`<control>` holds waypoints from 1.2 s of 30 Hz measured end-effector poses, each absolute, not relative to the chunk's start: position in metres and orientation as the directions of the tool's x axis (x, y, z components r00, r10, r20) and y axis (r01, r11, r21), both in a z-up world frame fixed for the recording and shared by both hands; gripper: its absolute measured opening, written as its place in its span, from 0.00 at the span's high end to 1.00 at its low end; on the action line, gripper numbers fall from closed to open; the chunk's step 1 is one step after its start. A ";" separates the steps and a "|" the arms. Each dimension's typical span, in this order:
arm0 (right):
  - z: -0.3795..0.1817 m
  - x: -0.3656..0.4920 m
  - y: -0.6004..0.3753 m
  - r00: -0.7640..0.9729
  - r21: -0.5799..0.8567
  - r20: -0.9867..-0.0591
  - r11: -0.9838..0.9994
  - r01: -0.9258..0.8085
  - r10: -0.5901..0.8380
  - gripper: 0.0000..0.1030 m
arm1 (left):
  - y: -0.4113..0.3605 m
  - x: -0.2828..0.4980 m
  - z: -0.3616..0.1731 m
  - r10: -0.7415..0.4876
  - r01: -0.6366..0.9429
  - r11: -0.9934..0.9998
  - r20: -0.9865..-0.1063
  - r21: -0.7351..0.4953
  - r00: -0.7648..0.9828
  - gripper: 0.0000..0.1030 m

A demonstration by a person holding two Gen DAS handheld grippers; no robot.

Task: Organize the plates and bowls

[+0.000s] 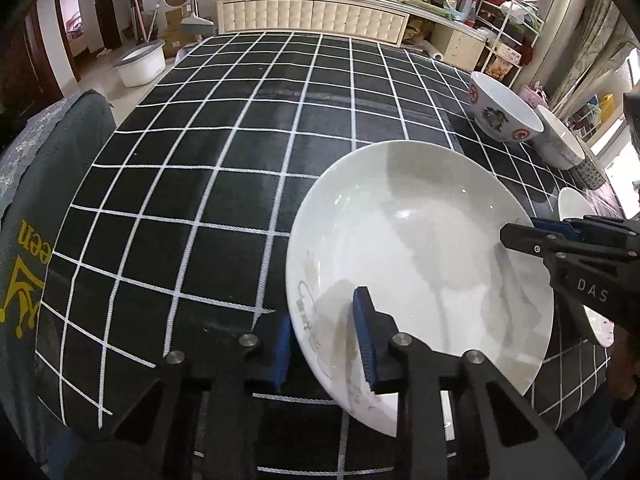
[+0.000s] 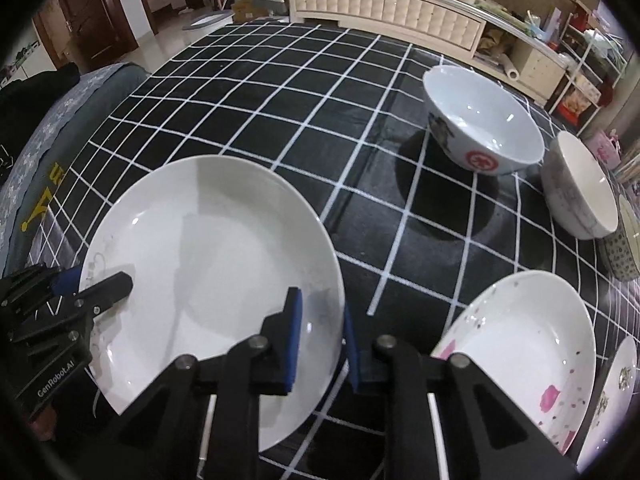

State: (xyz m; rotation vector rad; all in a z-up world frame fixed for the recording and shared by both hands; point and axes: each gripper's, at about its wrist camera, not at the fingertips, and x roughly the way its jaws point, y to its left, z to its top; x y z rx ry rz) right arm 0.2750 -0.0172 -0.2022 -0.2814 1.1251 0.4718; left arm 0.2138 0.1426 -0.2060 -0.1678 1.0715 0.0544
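A large plain white plate (image 1: 420, 248) is held above the black checked tablecloth (image 1: 200, 160) by both grippers. My left gripper (image 1: 324, 340) straddles its near-left rim, one blue pad over the plate, one under. My right gripper (image 2: 320, 340) straddles the plate's (image 2: 212, 256) right rim the same way; it also shows in the left wrist view (image 1: 536, 236). The left gripper shows in the right wrist view (image 2: 100, 288). A pink-speckled plate (image 2: 520, 344) lies to the right. A white bowl with red marks (image 2: 484, 120) and a grey-white bowl (image 2: 580, 188) stand far right.
A patterned bowl (image 2: 624, 240) and a flowered plate (image 2: 616, 392) sit at the right table edge. A grey chair back with yellow print (image 1: 36, 220) stands at the left edge. A cluttered sideboard (image 1: 312, 16) lies beyond the table.
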 end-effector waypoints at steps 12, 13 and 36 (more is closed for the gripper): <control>-0.195 0.271 -0.030 0.363 0.039 -0.902 0.880 -0.473 0.235 0.77 | 0.150 0.210 -0.199 -0.008 -0.157 0.983 -0.870 -0.098 0.492 0.74; -0.192 0.270 -0.033 0.374 0.036 -0.897 0.882 -0.470 0.235 0.77 | 0.151 0.210 -0.197 0.004 -0.165 0.982 -0.869 -0.090 0.495 0.74; -0.165 0.257 -0.190 0.452 0.083 -0.870 0.961 -0.263 0.198 0.77 | 0.005 0.222 -0.142 -0.174 0.096 0.985 -0.836 -0.146 0.521 0.68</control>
